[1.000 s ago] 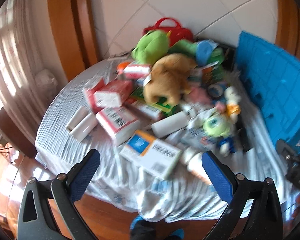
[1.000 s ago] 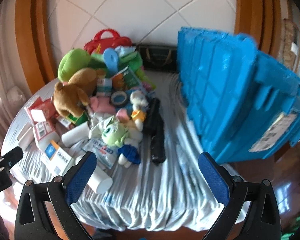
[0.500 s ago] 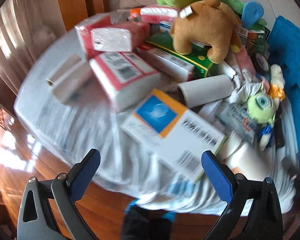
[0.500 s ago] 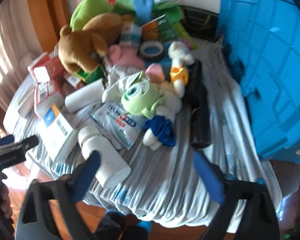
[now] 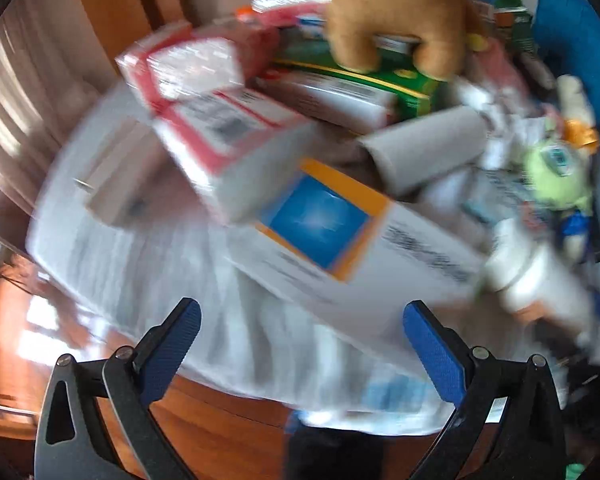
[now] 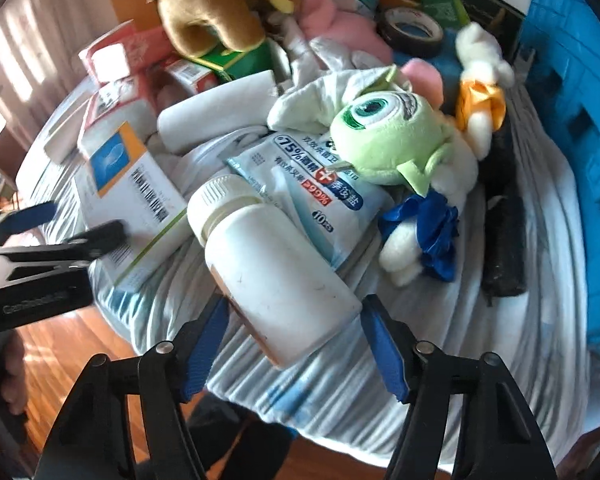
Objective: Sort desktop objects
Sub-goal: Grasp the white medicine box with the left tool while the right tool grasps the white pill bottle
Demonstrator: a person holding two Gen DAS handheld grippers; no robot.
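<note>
A heap of objects lies on a white cloth (image 6: 500,340). A white plastic bottle (image 6: 272,276) lies on its side at the near edge. My right gripper (image 6: 296,344) is open, with the bottle's base between its blue pads, apart from them. A white box with a blue and orange panel (image 5: 340,236) lies just ahead of my open, empty left gripper (image 5: 300,340); it also shows in the right wrist view (image 6: 132,192). The left gripper (image 6: 48,236) shows at the left of the right wrist view, by the box.
A green one-eyed plush (image 6: 384,136), a wet-wipes pack (image 6: 312,196), a brown teddy (image 6: 220,4), a tape roll (image 6: 412,32), red-and-white boxes (image 5: 220,132), a white tube (image 5: 424,148) and a black bundle (image 6: 500,240) crowd the cloth. A blue crate (image 6: 580,92) stands at the right.
Both grippers have moved forward and down toward the heap. The right one now straddles the bottle's base and has narrowed slightly. The left one has closed in on the blue-and-orange box.
</note>
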